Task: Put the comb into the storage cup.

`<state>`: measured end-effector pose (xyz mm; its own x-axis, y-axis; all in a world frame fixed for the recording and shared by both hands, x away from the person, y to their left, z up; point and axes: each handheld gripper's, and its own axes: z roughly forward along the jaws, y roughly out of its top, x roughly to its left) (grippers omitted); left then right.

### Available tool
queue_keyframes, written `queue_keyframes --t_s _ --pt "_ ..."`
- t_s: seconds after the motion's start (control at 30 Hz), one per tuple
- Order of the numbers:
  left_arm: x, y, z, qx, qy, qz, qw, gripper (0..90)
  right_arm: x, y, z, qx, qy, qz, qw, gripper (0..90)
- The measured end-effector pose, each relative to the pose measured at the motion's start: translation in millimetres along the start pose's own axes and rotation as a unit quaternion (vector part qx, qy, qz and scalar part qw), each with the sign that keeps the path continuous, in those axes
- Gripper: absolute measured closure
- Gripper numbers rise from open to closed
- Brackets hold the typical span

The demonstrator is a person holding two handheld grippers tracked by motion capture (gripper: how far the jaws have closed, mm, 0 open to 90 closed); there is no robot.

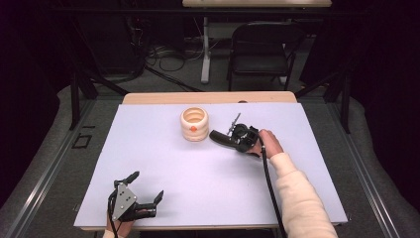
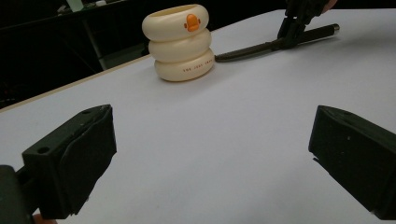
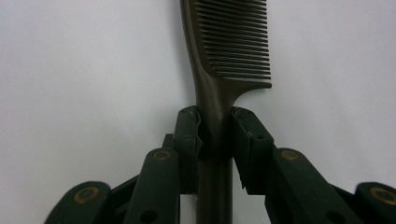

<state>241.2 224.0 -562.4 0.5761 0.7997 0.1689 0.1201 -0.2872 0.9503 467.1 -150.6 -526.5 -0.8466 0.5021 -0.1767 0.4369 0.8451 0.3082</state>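
While the left gripper (image 1: 146,187) rested wide open near the table's (image 1: 198,198) front edge, the right gripper (image 3: 215,135) clasped the comb (image 3: 233,42) by its handle, just beside the cream ringed holder (image 1: 194,124).

The comb (image 3: 219,70) is dark brown with a row of fine, evenly ruled teeth, and the right gripper (image 3: 215,135) clasping its handle is black with brass-coloured rivets. Beside the comb, the ribbed holder (image 1: 194,124) is cream, with an orange badge on its top ring and small reddish lettering on its bottom ring. The table (image 1: 208,188) under the holder is plain pale lavender-white, and the left gripper (image 1: 146,186) is black with a grey plate.
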Motion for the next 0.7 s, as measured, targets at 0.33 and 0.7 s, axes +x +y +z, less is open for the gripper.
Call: queue_keyframes --t_s 0.33,0.7 --pt "-0.2 0.1 0.3 0.000 0.000 0.000 1.0000 0.8 -3.7 -10.3 -11.3 -0.022 -0.002 0.018 0.9996 72.6" --pt "-0.2 0.1 0.3 -0.001 0.000 -0.001 1.0000 0.8 -5.7 -20.2 -22.0 -0.054 -0.006 0.040 0.9977 72.6"
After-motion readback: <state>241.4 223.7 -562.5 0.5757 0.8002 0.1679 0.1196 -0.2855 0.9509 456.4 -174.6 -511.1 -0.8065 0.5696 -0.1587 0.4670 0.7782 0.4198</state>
